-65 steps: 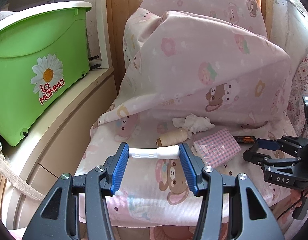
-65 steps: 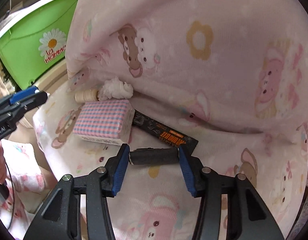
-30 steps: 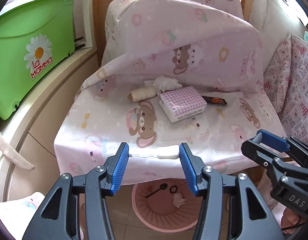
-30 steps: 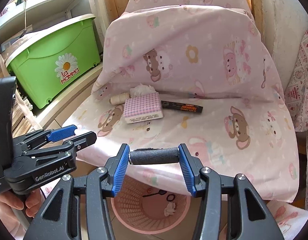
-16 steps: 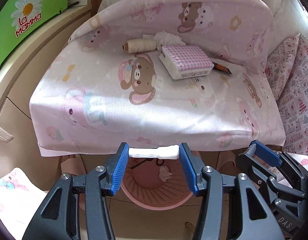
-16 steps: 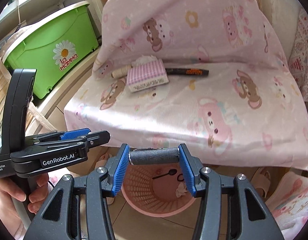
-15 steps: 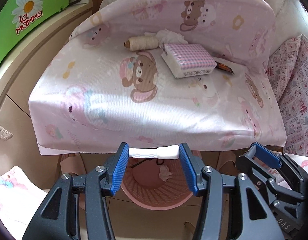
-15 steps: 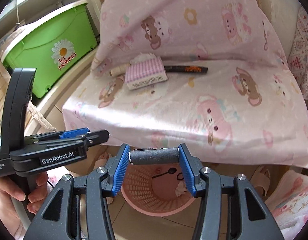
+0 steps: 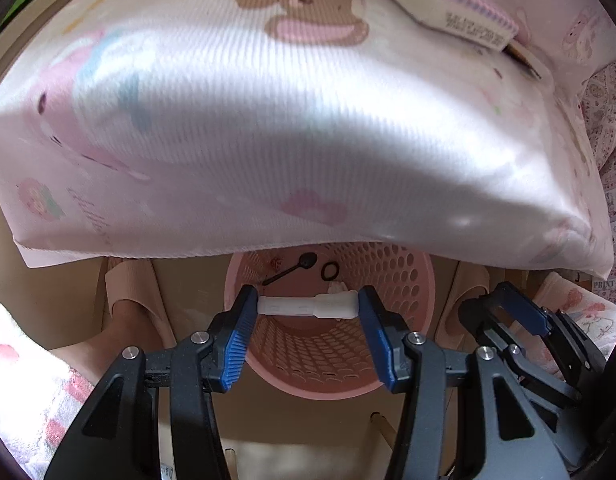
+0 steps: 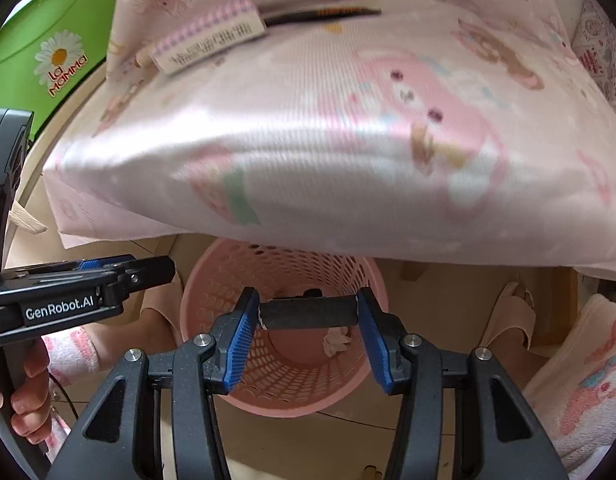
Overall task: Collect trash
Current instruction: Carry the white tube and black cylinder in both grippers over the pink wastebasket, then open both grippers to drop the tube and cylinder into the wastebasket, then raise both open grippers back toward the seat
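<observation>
My left gripper point(image 9: 305, 308) is shut on a white plastic stick point(image 9: 308, 307), held crosswise over the pink perforated basket point(image 9: 408, 304) on the floor. My right gripper point(image 10: 308, 314) is shut on a dark grey cylinder point(image 10: 308, 313), held the same way above that basket point(image 10: 368, 384). Inside the basket lie a black spoon point(image 9: 295, 266), a black ring point(image 9: 330, 270) and a crumpled tissue point(image 10: 336, 340). Each gripper shows at the edge of the other's view: the right one point(image 9: 520, 332) and the left one point(image 10: 107, 280).
A seat draped in pink bear-print cloth point(image 9: 267, 120) overhangs the basket's far side. On it lie a pink checked tissue pack point(image 10: 211, 36) and a black wrapper point(image 10: 324, 14). A green bin point(image 10: 55, 40) stands at the left. Slippered feet point(image 10: 512, 316) flank the basket.
Both grippers have sunk and tipped downward, from level with the seat's front edge to just above the basket. Their holds on the white stick and the grey cylinder are unchanged.
</observation>
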Tool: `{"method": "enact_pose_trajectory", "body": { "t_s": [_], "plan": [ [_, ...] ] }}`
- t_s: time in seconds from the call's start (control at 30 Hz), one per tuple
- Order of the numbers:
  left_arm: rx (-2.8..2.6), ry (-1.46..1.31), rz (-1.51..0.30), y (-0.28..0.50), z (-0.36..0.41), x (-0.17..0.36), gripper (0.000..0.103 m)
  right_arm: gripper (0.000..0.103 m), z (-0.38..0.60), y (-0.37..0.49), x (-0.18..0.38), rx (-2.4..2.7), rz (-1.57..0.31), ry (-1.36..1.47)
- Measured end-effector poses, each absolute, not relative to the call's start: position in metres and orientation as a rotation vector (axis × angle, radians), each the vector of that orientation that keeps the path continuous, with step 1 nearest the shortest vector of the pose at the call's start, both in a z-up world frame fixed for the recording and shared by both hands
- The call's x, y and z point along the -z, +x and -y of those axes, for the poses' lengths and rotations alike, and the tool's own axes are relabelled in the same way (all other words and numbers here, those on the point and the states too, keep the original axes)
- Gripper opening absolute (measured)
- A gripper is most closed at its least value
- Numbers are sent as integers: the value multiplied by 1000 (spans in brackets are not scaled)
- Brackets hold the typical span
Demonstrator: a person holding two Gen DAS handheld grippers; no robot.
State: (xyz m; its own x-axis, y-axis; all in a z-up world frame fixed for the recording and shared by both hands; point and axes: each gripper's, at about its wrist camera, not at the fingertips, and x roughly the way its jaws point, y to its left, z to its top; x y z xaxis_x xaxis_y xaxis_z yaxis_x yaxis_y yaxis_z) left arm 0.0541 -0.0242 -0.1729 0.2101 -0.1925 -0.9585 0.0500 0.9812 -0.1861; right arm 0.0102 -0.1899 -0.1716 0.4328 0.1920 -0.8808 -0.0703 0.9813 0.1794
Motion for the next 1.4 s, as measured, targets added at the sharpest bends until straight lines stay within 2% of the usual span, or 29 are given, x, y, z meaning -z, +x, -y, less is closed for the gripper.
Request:
{"method": "enact_pose_trajectory", "body": {
  "t_s": [0.4, 0.87, 1.13, 1.4],
  "plan": [
    [161, -59, -1534, 57, 35, 238, 51, 52, 179, 23, 232, -117, -1211, 54],
    [156, 23, -1634, 54, 40, 270, 51, 53, 176, 21, 273, -103, -1313, 24],
    [177, -9, -1654, 50, 39, 278, 51, 69, 178, 19, 279, -99, -1349, 55],
    [160, -2, -1656, 49, 39, 277, 72, 72, 186, 19, 278, -70, -1358, 93]
  ]
}}
